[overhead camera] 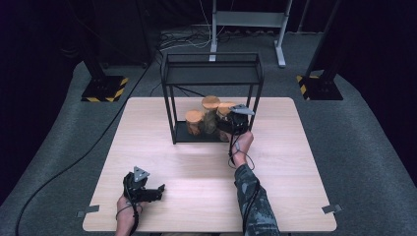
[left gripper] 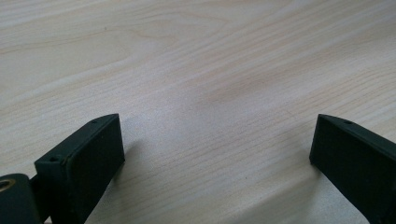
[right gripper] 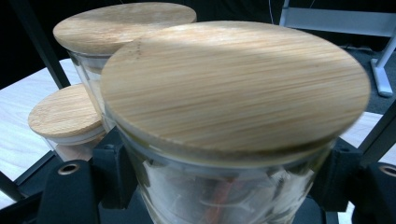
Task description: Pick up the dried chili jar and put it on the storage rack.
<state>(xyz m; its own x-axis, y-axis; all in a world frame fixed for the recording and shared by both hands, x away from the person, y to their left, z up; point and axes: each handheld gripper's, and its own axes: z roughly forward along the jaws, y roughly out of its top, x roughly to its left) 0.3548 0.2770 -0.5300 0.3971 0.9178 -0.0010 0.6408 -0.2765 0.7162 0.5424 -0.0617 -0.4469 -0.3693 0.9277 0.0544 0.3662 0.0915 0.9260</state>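
A black metal rack [overhead camera: 212, 83] stands at the far middle of the light wood table [overhead camera: 196, 172]. Three glass jars with round wooden lids sit on its bottom shelf. My right gripper [overhead camera: 236, 123] reaches in from the right and is shut on the right-hand jar [overhead camera: 225, 108], with a jaw on each side of the glass below its lid [right gripper: 233, 84]. Behind that jar are a tall jar [right gripper: 123, 25] and a short one [right gripper: 63, 109]. My left gripper [overhead camera: 156, 191] rests near the table's front left, open, with bare wood between its jaws [left gripper: 217, 154].
The rack's thin black posts [right gripper: 32, 37] rise close around the jars, and its upper shelf [overhead camera: 211, 69] hangs over them. On the grey floor beyond lie cables [overhead camera: 187, 42], a white stand's legs [overhead camera: 246, 19] and two yellow-striped bases [overhead camera: 103, 88].
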